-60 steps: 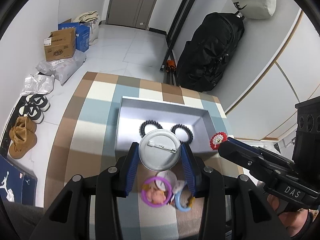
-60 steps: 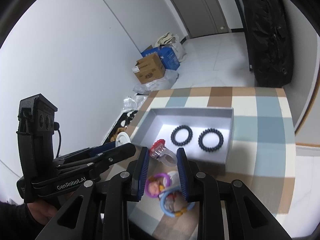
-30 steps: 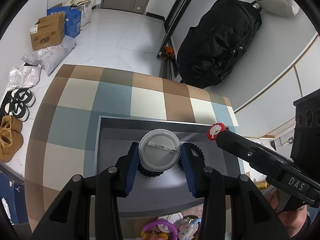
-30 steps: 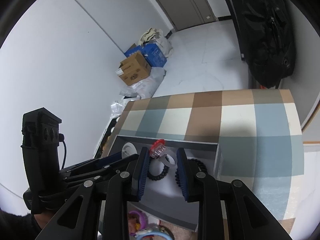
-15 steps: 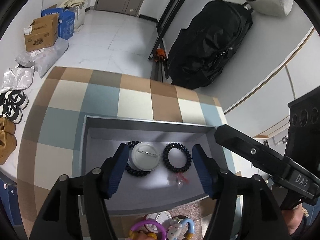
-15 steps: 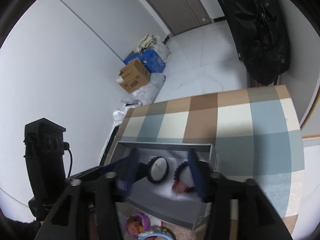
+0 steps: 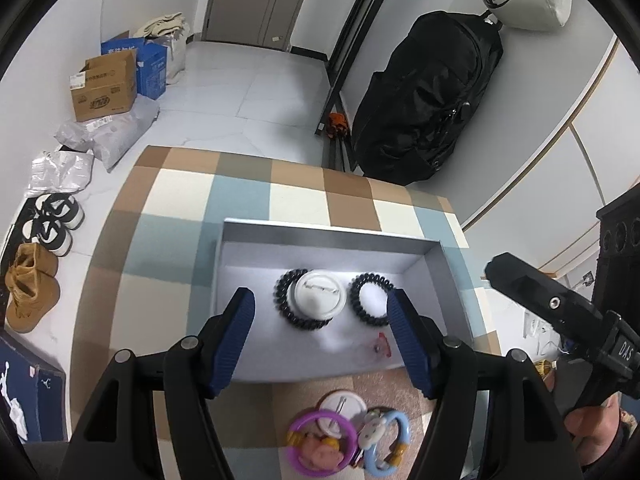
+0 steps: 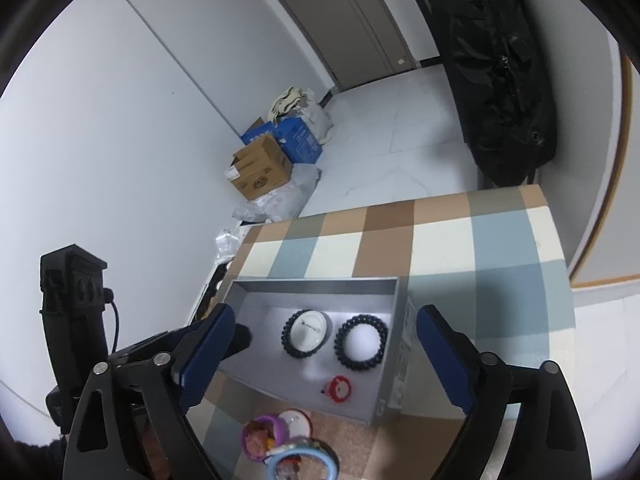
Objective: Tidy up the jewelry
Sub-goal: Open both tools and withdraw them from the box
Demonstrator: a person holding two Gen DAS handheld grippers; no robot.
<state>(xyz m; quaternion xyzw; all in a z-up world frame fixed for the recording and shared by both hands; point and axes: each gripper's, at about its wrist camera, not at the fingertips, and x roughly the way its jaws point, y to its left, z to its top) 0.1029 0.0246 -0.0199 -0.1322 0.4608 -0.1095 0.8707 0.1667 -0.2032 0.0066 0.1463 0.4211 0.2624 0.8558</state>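
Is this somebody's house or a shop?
Most likely a home, near the front door. Shoes lie on the tiled floor, cardboard boxes and parcels sit by the wall, and a big black bag leans beside a door.
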